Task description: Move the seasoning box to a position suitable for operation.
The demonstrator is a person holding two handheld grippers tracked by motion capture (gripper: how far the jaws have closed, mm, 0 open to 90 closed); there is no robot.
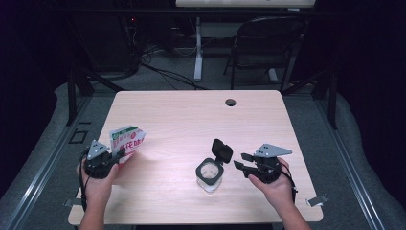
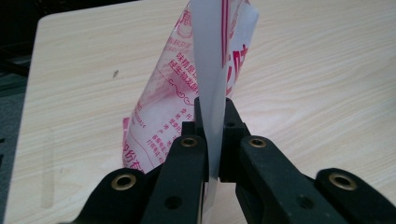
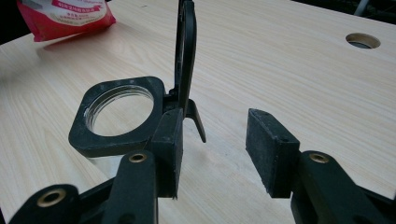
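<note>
light wood table (image 1: 191, 115), open-lidded jar (image 1: 209, 173) on it

Left gripper (image 2: 212, 135) has its jaws pinched tight on the edge of a red-and-white printed packet (image 2: 196, 79) (thin, a bit see-through), which stands up over the light wood table (image 2: 327, 84).

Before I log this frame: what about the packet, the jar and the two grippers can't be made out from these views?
- Packet contents: opaque film in the left gripper view; in the high view it is too small to read.
- Jar interior: the right gripper view shows its open mouth, but whether it holds anything can't be told.
- Left gripper: its rear is cut off by the bottom edge.
- Right gripper: likewise cut off below.
</note>
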